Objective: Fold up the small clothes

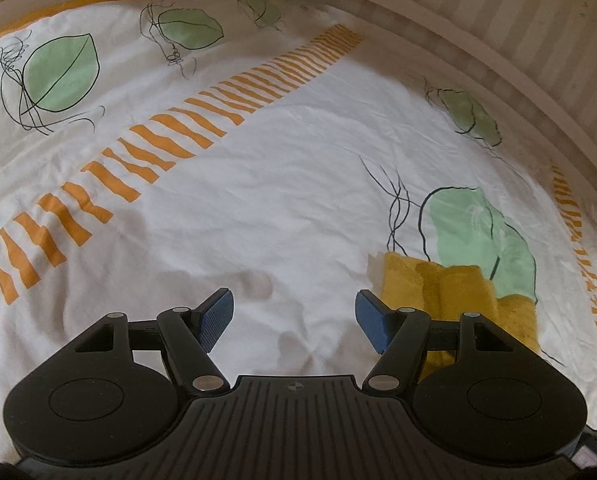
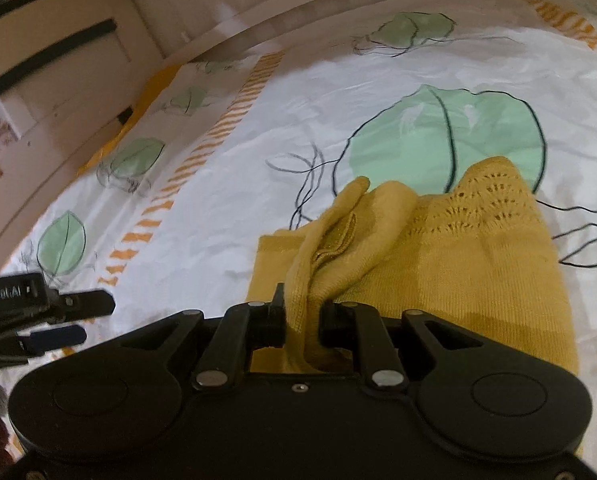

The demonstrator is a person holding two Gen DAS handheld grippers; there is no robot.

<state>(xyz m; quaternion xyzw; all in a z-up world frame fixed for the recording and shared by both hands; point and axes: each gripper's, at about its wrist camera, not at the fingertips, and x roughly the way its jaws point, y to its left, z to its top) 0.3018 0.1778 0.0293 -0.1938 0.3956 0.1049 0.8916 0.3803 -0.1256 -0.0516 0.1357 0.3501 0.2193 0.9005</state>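
Left wrist view: the left gripper [image 1: 294, 320] is held low over the sheet [image 1: 258, 184] with its jaws wide and nothing between them, probably parked out of the way until a second corner is needed. The knit [image 1: 438, 288] is seen just right of it, flat on the sheet.

Right wrist view: a bunched fold of the knit [image 2: 458, 248] is pinched between the narrow jaws of the right gripper [image 2: 302, 320] and lifted off the rest, likely so it can be carried over for the fold.
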